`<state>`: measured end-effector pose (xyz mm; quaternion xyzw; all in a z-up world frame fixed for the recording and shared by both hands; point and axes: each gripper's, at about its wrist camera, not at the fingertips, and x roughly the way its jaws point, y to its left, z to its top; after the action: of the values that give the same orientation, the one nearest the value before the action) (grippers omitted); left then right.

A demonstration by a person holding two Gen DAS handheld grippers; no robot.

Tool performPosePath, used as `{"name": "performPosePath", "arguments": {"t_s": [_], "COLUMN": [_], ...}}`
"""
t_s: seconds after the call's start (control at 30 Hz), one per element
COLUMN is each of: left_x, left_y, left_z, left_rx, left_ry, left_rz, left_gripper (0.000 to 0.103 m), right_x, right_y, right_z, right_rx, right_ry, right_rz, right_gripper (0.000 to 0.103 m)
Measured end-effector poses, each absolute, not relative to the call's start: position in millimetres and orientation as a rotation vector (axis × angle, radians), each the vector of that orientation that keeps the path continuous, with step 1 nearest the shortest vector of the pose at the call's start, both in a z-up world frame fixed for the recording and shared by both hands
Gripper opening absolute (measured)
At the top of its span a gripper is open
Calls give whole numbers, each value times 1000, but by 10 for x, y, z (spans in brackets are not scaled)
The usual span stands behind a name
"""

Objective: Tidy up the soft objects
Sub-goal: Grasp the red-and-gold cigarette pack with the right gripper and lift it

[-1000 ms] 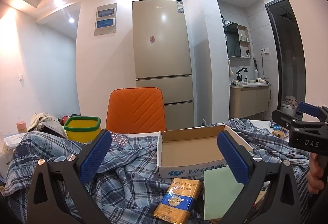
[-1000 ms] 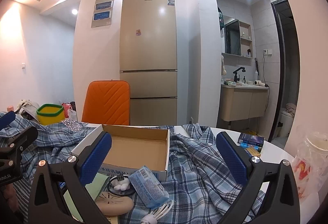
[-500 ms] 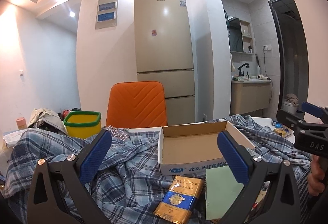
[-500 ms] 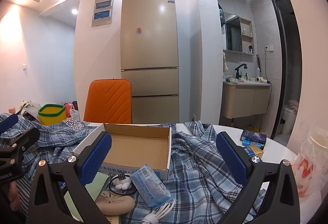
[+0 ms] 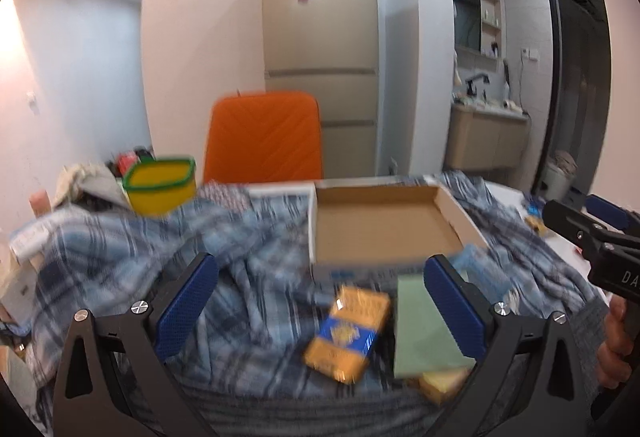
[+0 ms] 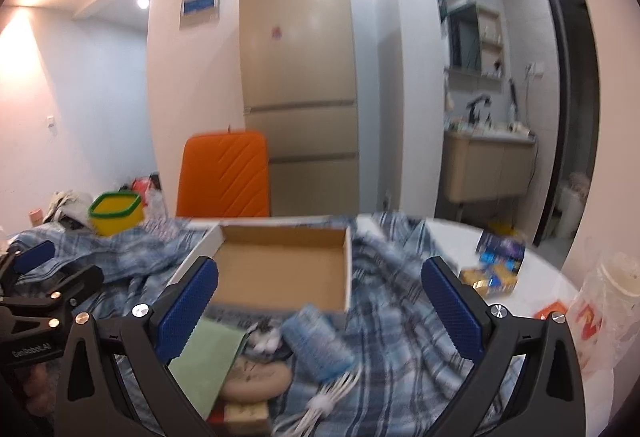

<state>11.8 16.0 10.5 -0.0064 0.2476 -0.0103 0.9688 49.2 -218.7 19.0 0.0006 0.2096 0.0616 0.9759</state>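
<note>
A crumpled blue plaid shirt (image 5: 120, 249) covers the table and shows in the right wrist view (image 6: 400, 301) too. An empty cardboard box (image 5: 380, 225) (image 6: 284, 269) rests on it. In front of the box lie a gold-and-blue pack (image 5: 348, 333), a green sheet (image 5: 424, 333) (image 6: 208, 361), a blue tissue pack (image 6: 316, 341), a white cable (image 6: 332, 397) and a beige pad (image 6: 256, 377). My left gripper (image 5: 320, 309) is open and empty above the shirt. My right gripper (image 6: 320, 309) is open and empty above the small items.
An orange chair (image 5: 262, 137) stands behind the table, a fridge (image 5: 320, 49) behind that. A yellow tub with a green rim (image 5: 160, 185) sits at the back left. Small packs (image 6: 496, 269) and a plastic bag (image 6: 604, 313) lie on the white table (image 6: 452, 237) at right.
Both cameras have tilted down and moved closer to the table; the box and small items sit higher in view. Both grippers stay open and empty.
</note>
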Motion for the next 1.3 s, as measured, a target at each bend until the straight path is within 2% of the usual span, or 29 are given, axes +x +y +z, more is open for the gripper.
{"name": "performPosePath", "arguments": {"t_s": [0.17,0.47,1.1,1.2,1.3], "left_x": [22,-171,-179,-188,-189], "left_y": [220,221,386,376,348], "left_z": [-85,-358,-417,-392,-359], "left_rx": [-56,-62,-121,-112,-97], "left_ry": [657,767,776,770,767], "left_rz": [-73,-75,-71,-75,-84], "left_gripper": [94,91,91,91,91], "right_x": [364,327,723,716,658], "right_y": [-2165,-1871,-1519,-1517,-1555], "right_z": [13,-405,-898,-900,-871], "right_rx": [-4,-95,-157,-156,-144], "right_ry": [515,697,1016,1012,992], "right_rz": [213,344,443,431,426], "right_gripper": [103,101,100,90,90]}}
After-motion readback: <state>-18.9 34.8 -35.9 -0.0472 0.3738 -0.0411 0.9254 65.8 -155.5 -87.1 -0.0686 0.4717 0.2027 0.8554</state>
